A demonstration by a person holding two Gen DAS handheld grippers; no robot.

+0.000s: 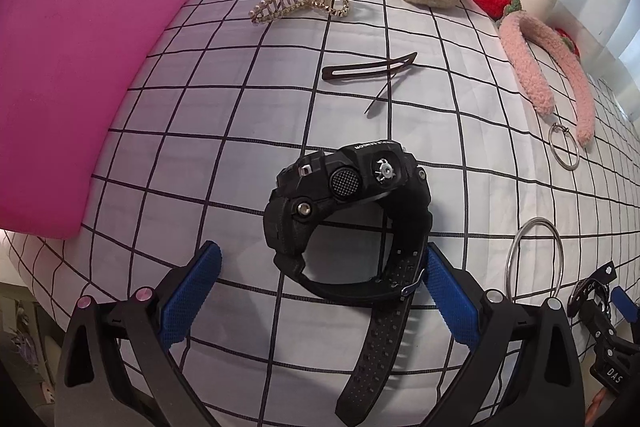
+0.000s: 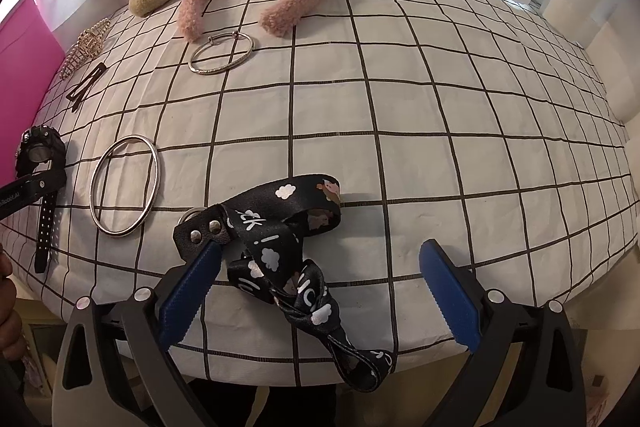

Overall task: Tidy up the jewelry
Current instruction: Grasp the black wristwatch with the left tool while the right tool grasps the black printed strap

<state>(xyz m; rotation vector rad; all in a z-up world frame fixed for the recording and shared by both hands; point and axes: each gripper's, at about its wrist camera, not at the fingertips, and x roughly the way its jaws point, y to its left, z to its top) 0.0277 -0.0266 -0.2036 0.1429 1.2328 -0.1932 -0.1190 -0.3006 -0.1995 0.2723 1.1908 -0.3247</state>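
We see the black watch (image 1: 344,219) standing near the left edge of the checked cloth (image 1: 224,131), between the spread fingers of our left gripper (image 1: 320,267); its strap touches the right pad. Our right gripper (image 2: 320,263) is spread wide over the black lanyard (image 2: 280,243) at the front edge, left pad touching it. Its lettering is only partly readable. A silver bangle (image 2: 124,185) lies between watch and lanyard.

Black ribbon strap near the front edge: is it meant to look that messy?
It does look untidy: the lanyard lies twisted in a heap, one loop hanging over the table's front edge, while both bangles lie flat.
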